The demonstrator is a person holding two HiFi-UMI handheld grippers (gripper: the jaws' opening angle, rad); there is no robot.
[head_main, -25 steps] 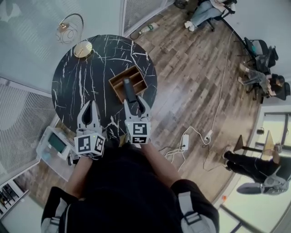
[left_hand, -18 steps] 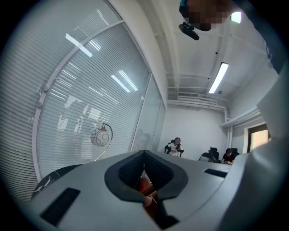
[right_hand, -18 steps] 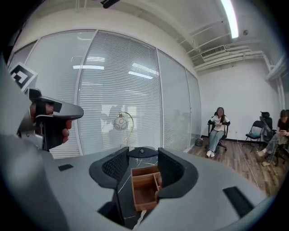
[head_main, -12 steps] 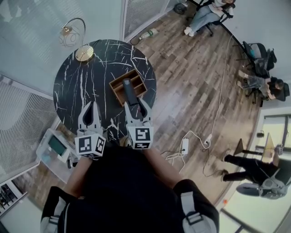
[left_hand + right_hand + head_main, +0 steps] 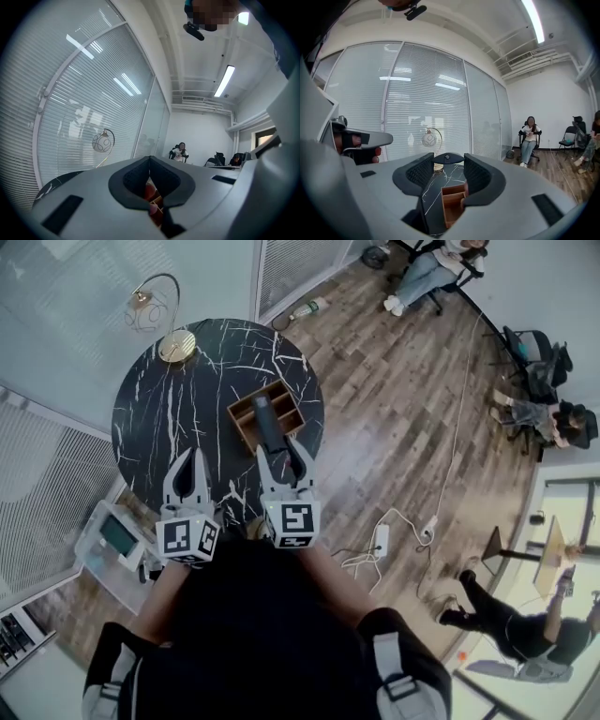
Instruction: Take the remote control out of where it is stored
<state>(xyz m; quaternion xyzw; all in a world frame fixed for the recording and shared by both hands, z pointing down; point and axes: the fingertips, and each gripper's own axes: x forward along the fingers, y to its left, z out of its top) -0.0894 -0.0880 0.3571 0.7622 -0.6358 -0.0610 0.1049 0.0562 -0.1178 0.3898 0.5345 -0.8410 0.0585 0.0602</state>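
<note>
A: Where was the remote control [image 5: 268,426] at that moment?
B: It was between the jaws of the right gripper [image 5: 279,450], which pinched it by its near part. The jaws stood wide, because the remote is wide, and the pads pressed on both its sides. Its far end pointed away from the person, over the wooden tray [image 5: 246,418] on the round black table [image 5: 159,418].
A: So was the task finished?
B: I would judge it nearly finished. In the right gripper view the tray lay below the jaws and the tip of the remote was above it, so the remote seemed to be lifted out. What remained, I think, was to carry it clear and put it down somewhere.
A: And the other one?
B: The left gripper [image 5: 187,461] hung near the table's front edge, its jaws pressed together with nothing between them.
A: Was anything hard to see?
B: Yes. In the head view the remote's far end overlapped the tray, so I could not tell how high it hung. The jaws hid a part of its body, and the buttons were too small to make out
</note>
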